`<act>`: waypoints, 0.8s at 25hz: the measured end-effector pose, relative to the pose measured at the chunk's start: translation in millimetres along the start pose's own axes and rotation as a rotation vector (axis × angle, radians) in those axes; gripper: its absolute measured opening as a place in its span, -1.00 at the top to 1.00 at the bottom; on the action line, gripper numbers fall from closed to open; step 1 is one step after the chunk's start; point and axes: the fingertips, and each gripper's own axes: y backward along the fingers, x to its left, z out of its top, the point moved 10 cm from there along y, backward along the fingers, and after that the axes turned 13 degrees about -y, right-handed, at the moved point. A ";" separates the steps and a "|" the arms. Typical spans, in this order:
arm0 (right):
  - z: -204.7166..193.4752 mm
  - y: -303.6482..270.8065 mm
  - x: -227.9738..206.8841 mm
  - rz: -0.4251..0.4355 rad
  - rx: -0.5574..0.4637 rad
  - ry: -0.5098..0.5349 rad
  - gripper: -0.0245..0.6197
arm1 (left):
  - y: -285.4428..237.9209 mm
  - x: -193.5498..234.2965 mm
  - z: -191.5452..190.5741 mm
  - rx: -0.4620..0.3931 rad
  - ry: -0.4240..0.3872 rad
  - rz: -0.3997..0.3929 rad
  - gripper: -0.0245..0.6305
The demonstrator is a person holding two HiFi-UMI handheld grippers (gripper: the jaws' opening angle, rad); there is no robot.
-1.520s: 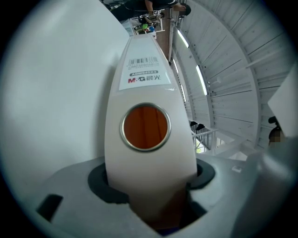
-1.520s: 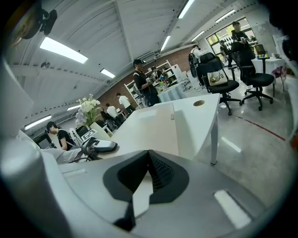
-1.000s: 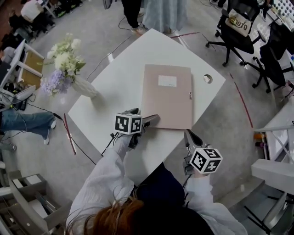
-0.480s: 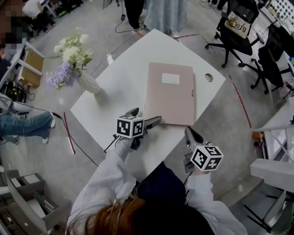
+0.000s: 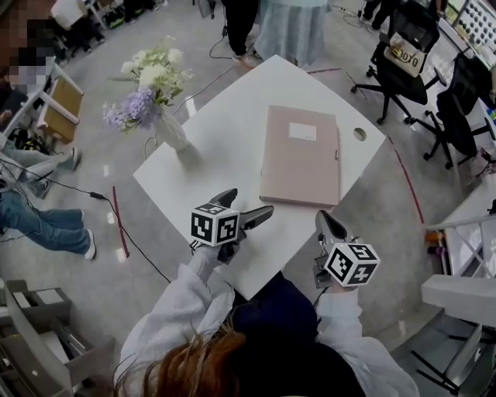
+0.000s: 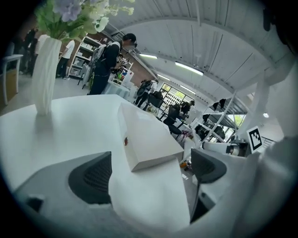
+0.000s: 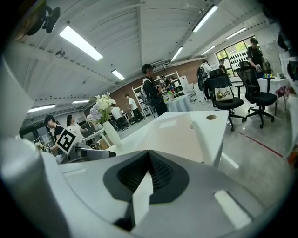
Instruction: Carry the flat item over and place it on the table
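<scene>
A flat pink folder lies on the white table, seen closer in the left gripper view and the right gripper view. My left gripper hovers over the table's near edge, short of the folder's near left corner. It is open; its jaws have just been closing slightly, with nothing between them. My right gripper hangs off the table's near right edge, apart from the folder. Its pads meet with nothing in them.
A white vase with flowers stands at the table's left corner. A round cable hole sits at the right corner. Black office chairs stand at the far right, people beyond the table, and a cable lies on the floor.
Both grippers have drawn back from the folder toward the person and risen. The left jaw tip, which was at the folder's near corner, now stands apart from it. The folder lies still.
</scene>
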 end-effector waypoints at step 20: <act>-77.4 50.8 78.0 -0.045 -0.100 0.061 0.90 | 125.6 -30.8 -59.9 -0.102 -0.102 -0.009 0.49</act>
